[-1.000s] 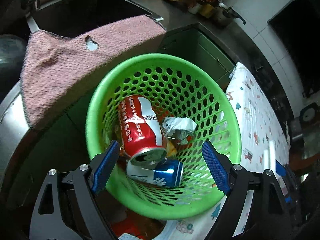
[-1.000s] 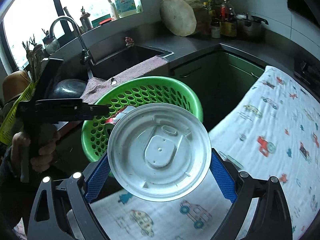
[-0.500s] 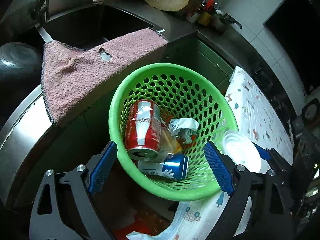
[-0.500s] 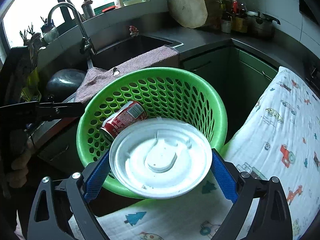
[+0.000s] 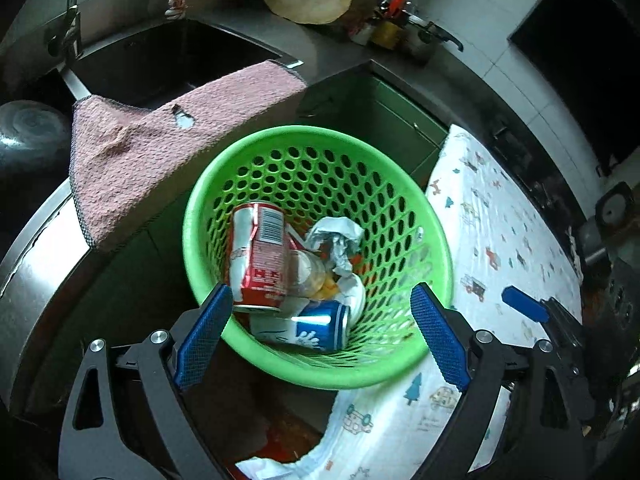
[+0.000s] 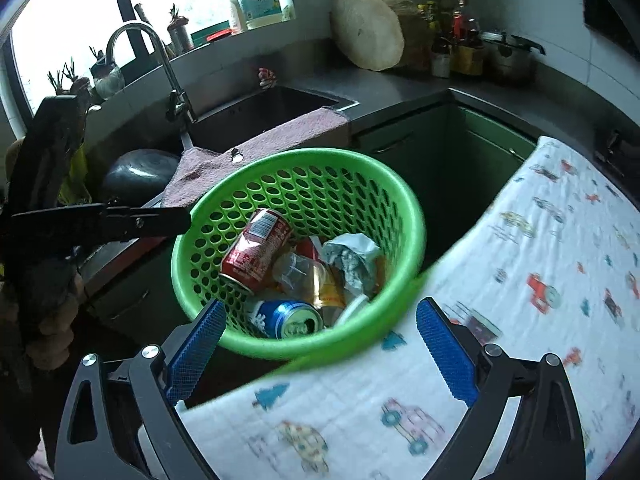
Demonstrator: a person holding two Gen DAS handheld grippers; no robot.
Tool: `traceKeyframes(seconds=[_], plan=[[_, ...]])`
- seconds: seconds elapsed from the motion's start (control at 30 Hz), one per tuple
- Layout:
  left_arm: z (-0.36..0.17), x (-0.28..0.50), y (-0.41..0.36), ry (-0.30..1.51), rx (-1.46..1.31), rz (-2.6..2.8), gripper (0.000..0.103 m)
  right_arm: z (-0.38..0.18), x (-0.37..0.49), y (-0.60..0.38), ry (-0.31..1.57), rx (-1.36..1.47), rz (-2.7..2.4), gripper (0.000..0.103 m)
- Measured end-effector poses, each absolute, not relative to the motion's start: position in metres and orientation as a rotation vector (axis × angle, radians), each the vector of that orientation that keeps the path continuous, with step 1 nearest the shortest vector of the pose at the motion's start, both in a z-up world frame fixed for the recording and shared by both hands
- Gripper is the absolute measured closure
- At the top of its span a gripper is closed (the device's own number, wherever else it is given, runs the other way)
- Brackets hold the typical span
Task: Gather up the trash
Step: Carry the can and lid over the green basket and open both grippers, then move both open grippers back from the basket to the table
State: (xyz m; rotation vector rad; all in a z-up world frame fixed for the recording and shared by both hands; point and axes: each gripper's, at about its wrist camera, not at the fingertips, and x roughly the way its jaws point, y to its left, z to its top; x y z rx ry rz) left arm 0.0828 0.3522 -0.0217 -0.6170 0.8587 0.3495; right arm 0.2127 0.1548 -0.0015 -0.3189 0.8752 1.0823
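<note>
A green perforated basket (image 5: 424, 216) (image 6: 304, 160) holds a red can (image 5: 260, 256) (image 6: 256, 254), a blue can (image 5: 316, 326) (image 6: 286, 318), crumpled white paper (image 5: 338, 240) (image 6: 352, 258), a clear plastic cup (image 6: 296, 270) and a white round lid (image 6: 352, 308) lying at its near side. My left gripper (image 5: 320, 336) is open and empty, just above the basket's near rim. My right gripper (image 6: 320, 344) is open and empty, above the basket's near rim and the cloth edge. The right gripper's blue finger (image 5: 524, 308) shows in the left wrist view.
A white cloth with a cartoon print (image 5: 500, 240) (image 6: 540, 260) covers the table on the right. A pink towel (image 5: 160, 140) (image 6: 280, 136) hangs over the sink edge (image 6: 256, 112). A tap (image 6: 160, 64), bottles (image 6: 456, 48) and a round board (image 6: 368, 36) stand on the counter.
My right gripper has opened and let go of the white lid, which now lies inside the basket. My left gripper has drawn back, so the basket looks farther away.
</note>
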Motion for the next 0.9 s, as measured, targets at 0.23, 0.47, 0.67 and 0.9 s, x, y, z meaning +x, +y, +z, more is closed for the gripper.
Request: traceKeyframes(seconds=[0.23, 0.47, 0.67, 0.9], plan=[[-0.011, 0.087, 0.321, 0.856, -0.577, 0.323, 0.012, 0.010, 0.207, 0.086, 0.864, -0.289, 1.000, 0.010], [0.001, 0.099, 0.276, 0.857, -0.530, 0.254, 0.010, 0.010, 0.206, -0.004, 0.879, -0.231, 0.868, 0.010], [0.003, 0.114, 0.234, 0.866, -0.507, 0.185, 0.010, 0.009, 0.204, -0.084, 0.903, -0.164, 0.713, 0.010], [0.006, 0.126, 0.187, 0.879, -0.484, 0.101, 0.010, -0.003, 0.212, -0.163, 0.958, -0.100, 0.518, 0.016]])
